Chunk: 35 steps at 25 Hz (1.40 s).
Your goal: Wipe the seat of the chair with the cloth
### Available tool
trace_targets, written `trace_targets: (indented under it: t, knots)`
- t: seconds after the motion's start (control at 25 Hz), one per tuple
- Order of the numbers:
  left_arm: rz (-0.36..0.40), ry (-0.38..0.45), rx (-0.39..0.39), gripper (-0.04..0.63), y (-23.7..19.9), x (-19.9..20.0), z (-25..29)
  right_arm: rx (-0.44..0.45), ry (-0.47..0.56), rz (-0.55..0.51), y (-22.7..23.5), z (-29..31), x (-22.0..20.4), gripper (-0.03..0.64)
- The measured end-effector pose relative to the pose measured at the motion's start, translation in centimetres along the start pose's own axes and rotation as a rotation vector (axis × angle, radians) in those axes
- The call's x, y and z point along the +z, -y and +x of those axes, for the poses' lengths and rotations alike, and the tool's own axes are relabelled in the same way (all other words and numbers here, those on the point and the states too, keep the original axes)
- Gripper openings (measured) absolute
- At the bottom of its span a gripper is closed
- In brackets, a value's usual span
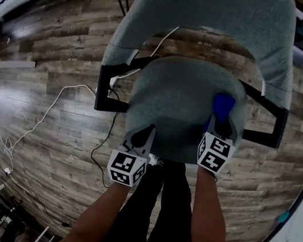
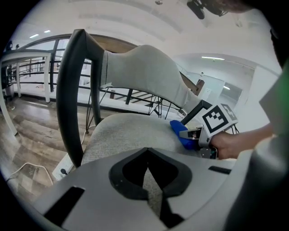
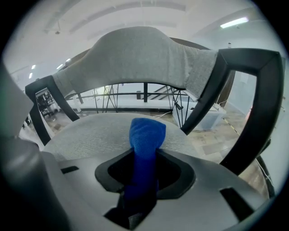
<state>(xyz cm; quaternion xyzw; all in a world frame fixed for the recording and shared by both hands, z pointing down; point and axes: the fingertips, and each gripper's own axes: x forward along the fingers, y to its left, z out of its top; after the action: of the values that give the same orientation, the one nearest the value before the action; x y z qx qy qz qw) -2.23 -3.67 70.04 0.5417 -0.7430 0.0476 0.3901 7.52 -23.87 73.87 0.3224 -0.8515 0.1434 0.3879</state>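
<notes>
Fingers (image 3: 179, 176) of right gripper (image 3: 143, 173) pinch bunched blue cloth (image 3: 146, 133).

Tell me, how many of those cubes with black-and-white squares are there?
2. One cube sits on the left gripper at the front edge of the seat; the other cube sits on the right gripper, which holds the blue cloth. None seems hidden.

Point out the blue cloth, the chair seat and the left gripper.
blue cloth (image 3: 147, 133): right gripper view, on its bunched free end.
chair seat (image 1: 176, 113): head view, on bare grey fabric in the middle.
left gripper (image 1: 149, 130): head view, at its fingertips over the seat's front edge.
</notes>
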Motion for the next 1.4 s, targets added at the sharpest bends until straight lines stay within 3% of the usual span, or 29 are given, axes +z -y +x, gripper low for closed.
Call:
trace_targets:
  t: [0.36, 0.64, 0.84, 1.12, 1.4]
  knots:
    - [0.022, -0.041, -0.01, 0.002, 1.0, -0.9, 0.5, -0.074, -0.011, 0.04, 5.5, -0.9, -1.1, 0.13]
    - [0.026, -0.022, -0.016, 0.002, 1.2, -0.4, 0.6, -0.081, 0.006, 0.037, 6.0, -1.5, -0.4, 0.13]
    - [-0.006, -0.01, -0.01, 0.002, 0.4, -0.8, -0.2, 0.009, 0.073, 0.015, 0.9, -3.3, 1.0, 0.13]
    - [-0.029, 0.003, 0.027, 0.002, -2.1, -1.3, -2.2, 0.17, 0.017, -0.022, -8.9, -4.3, -1.7, 0.13]
    - [-0.065, 0.016, 0.091, 0.002, -6.1, -2.4, -4.9, 0.313, -0.011, -0.018, -17.4, -4.5, -1.6, 0.13]
